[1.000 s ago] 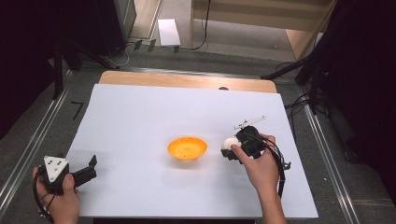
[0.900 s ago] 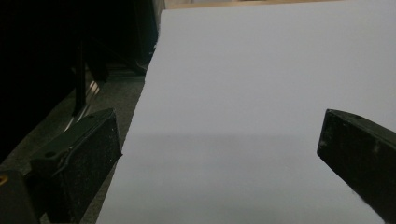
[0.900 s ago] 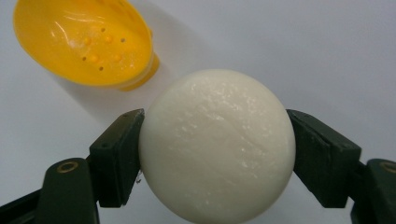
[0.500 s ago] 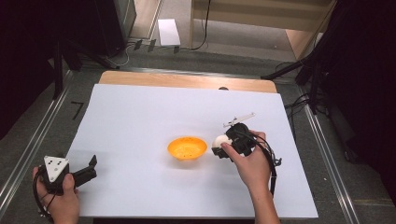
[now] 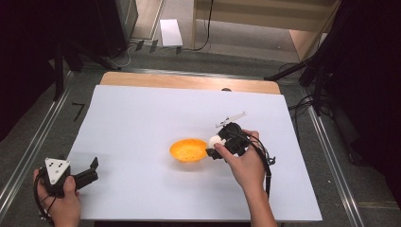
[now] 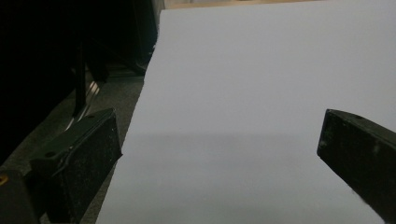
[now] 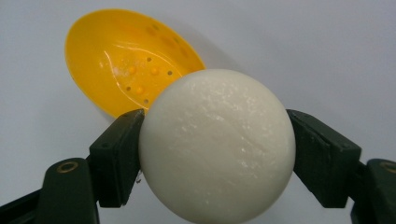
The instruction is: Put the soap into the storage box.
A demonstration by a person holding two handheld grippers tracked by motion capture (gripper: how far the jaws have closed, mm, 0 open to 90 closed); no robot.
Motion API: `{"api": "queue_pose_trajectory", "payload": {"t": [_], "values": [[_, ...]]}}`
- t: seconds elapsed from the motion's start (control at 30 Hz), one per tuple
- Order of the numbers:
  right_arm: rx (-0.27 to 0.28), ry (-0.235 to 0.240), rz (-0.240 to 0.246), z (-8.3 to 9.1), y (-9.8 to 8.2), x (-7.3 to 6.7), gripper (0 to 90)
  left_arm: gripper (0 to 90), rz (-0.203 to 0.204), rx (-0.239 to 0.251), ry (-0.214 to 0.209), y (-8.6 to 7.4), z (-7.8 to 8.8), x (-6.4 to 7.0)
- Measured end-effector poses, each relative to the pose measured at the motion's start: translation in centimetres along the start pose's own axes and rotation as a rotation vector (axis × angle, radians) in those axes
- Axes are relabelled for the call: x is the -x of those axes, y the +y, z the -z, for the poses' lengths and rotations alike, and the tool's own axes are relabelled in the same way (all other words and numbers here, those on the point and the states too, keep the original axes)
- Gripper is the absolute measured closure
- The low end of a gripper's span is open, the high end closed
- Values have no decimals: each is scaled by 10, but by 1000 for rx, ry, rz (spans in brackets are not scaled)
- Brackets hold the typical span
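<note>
Two grippers are in my hands. At lower left of the high view, my left gripper (image 5: 92, 169) rests with jaws spread wide over the matte white sheet (image 5: 142, 118). Right of centre, my right gripper (image 5: 211, 147) clamps a smooth, slightly pitted white ball (image 5: 215, 141) just beside the glossy orange perforated bowl (image 5: 187, 150). Bare sheet surrounds the bowl.

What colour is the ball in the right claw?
White, slightly glossy. The ball shows best in the right gripper view, clamped in the right claw.
</note>
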State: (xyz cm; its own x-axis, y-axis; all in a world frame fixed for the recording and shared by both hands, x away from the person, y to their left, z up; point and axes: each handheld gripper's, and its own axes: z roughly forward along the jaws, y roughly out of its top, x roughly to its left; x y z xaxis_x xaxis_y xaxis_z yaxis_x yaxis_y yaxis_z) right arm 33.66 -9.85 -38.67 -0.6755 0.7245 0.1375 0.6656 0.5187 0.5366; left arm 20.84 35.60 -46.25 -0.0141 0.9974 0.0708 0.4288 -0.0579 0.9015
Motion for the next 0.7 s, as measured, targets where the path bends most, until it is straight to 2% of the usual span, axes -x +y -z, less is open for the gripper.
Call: {"api": "queue_pose_trajectory", "payload": {"t": [0.7], "values": [[-11, 12, 49, -9, 21, -21, 246, 0, 2, -2, -3, 0, 0, 0]]}}
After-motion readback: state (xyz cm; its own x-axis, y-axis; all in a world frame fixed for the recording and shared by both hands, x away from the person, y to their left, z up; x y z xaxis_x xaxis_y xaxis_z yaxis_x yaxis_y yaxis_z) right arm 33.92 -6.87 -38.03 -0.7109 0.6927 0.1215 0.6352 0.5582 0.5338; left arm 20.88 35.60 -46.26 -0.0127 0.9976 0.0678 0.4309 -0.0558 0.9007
